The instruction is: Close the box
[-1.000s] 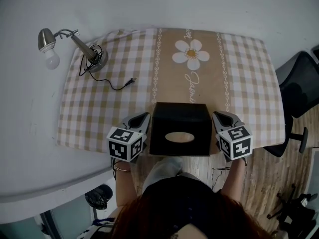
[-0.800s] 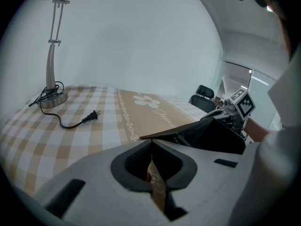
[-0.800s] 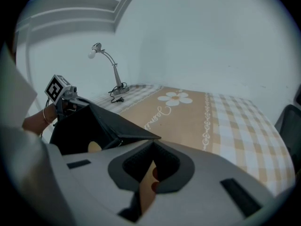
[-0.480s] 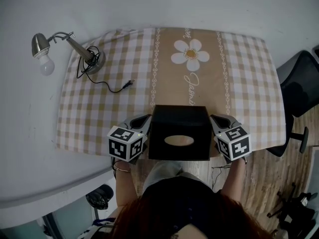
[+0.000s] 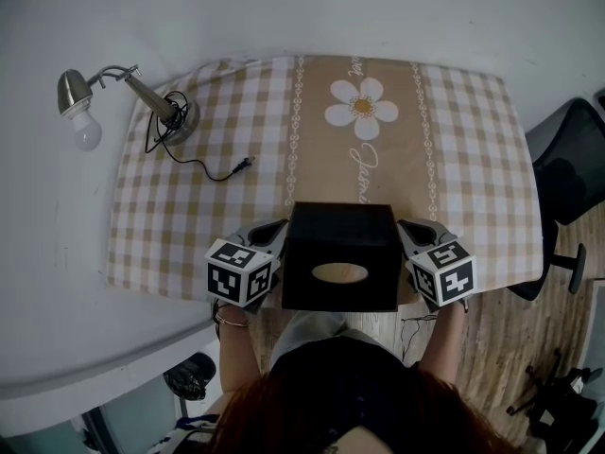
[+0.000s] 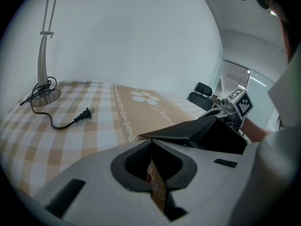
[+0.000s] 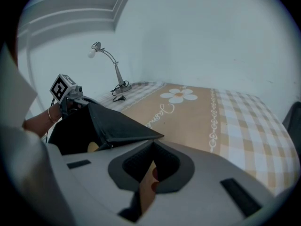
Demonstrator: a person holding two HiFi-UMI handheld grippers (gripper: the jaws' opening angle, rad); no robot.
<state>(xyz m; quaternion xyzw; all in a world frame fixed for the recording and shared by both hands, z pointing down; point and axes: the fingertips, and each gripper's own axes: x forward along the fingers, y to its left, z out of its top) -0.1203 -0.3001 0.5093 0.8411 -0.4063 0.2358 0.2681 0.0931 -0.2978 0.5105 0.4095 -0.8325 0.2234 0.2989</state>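
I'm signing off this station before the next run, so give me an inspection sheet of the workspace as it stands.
Surface: checked tablecloth with a beige daisy strip, lying flat.
Job's things: black box with an oval opening, at the table's near edge; cannot tell whether it is fully closed.
Clutter: desk lamp at the far left corner.
Grippers: left gripper and right gripper flank the box, each shut on a thin tan strip.
Cables: lamp cord loops on the cloth, its plug lying loose.
Surroundings: white wall, black office chair at right, wooden floor.
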